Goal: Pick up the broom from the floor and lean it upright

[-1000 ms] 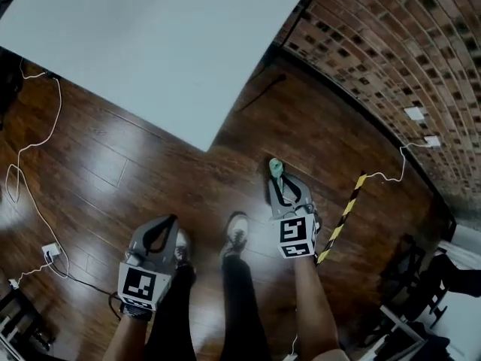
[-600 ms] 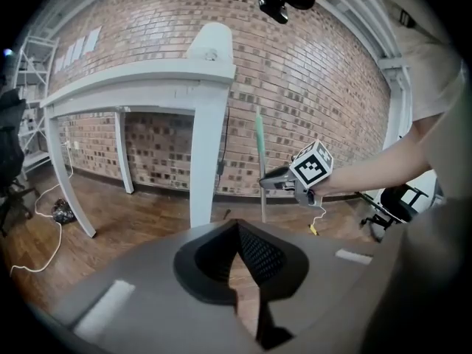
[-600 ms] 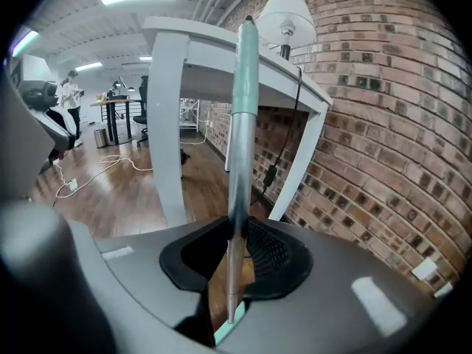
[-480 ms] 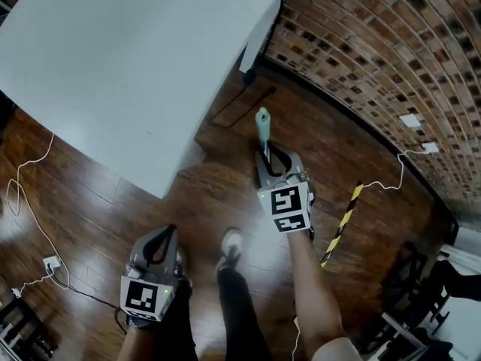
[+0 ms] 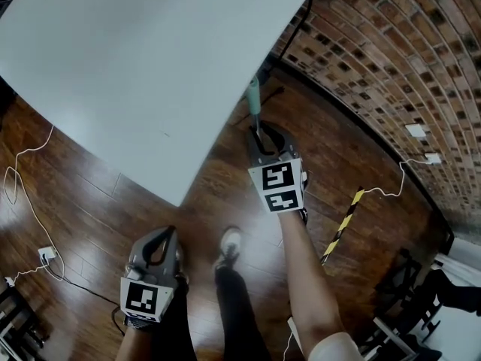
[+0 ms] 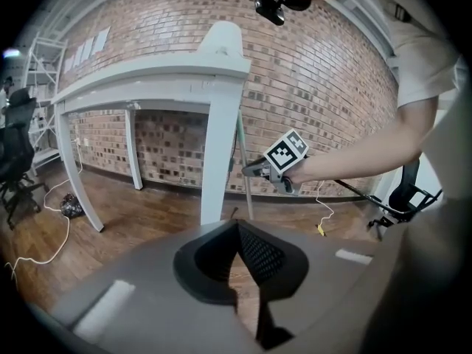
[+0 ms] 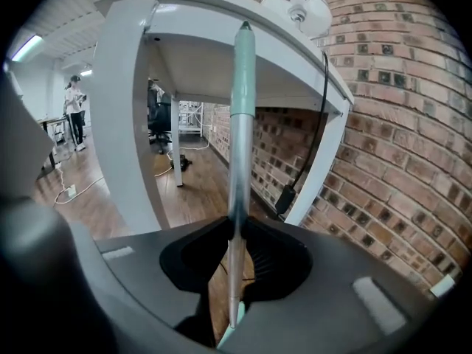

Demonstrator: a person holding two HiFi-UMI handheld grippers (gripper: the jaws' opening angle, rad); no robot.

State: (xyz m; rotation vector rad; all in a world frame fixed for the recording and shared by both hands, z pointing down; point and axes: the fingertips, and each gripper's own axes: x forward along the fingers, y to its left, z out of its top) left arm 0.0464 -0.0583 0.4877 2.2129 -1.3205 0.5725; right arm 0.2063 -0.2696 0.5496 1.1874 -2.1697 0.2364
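Clenching slim silver, green-tipped broom handle (image 7: 240, 116) beside white rectangular table (image 5: 143, 66), right gripper (image 5: 260, 135) should tilt it gently onto table's edge; left gripper (image 5: 161, 238) closed, empty.

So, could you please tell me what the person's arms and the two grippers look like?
The left gripper and the right gripper match: grey bodies with black, ribbed jaw pads that curve into a loop. Each carries a marker cube, white with black square patterns. The person wears a white short sleeve and dark trousers; the forearms are bare.
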